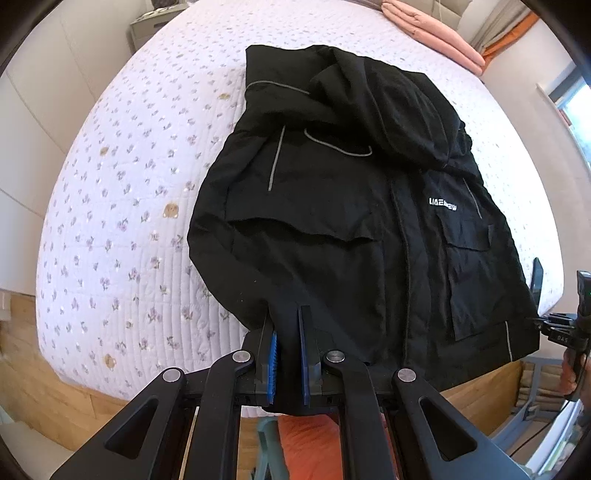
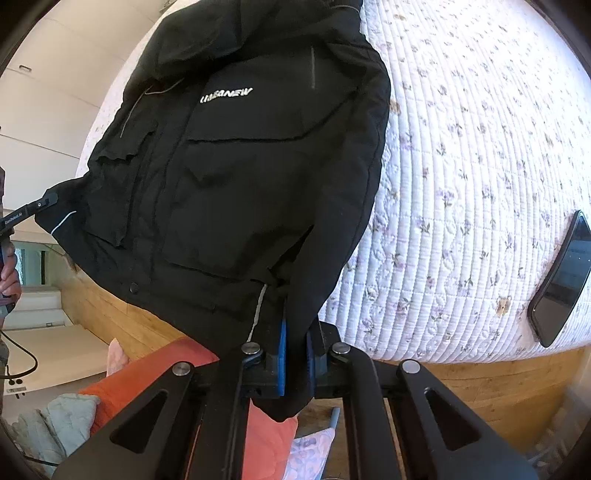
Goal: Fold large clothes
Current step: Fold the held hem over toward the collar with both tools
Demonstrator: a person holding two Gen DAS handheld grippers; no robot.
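A black hooded jacket (image 1: 332, 206) lies front up on the bed, its hood at the far end and white lettering on the chest. My left gripper (image 1: 287, 310) is shut on one corner of the near hem, black cloth pinched between the blue pads. My right gripper (image 2: 297, 317) is shut on the other hem corner of the jacket (image 2: 240, 184). Both corners are lifted off the bed's near edge. In each wrist view the other gripper shows at the side: the right gripper (image 1: 543, 325) and the left gripper (image 2: 48, 199), each on its hem corner.
The bed carries a white flowered quilt (image 1: 129, 221). A dark phone (image 2: 561, 277) lies on the quilt (image 2: 461, 166) to the right of the jacket. Folded pink bedding (image 1: 432, 33) sits at the far end. An orange cushion (image 2: 147, 376) lies below, by the wooden bed frame (image 1: 55, 387).
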